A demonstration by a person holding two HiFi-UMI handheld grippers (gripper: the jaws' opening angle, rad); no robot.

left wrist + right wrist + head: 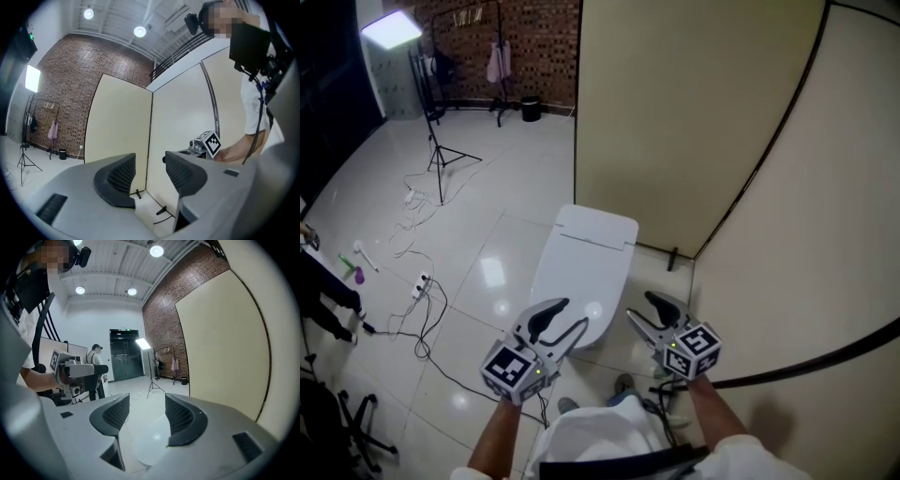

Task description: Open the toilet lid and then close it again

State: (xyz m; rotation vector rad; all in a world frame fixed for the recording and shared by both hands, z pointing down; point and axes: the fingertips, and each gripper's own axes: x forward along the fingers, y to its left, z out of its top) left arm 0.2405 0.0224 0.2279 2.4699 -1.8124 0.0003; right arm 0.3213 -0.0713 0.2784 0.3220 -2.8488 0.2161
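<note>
White toilet lid (581,272) lies closed on the toilet, which stands on the tiled floor (487,187) in the corner of two beige panels (675,112). The left claw (574,314) hangs over the front end of the lid, and the right claw (639,307) is near it, toward the right side. Both claws stand moderately apart with nothing between the jaws.

The smooth white plastic toilet lid (581,267) looks glossy. Around it pale floor tiles (487,178) gleam; behind it stand matt beige partition panels (694,112) and a rough red brick wall (544,56).
</note>
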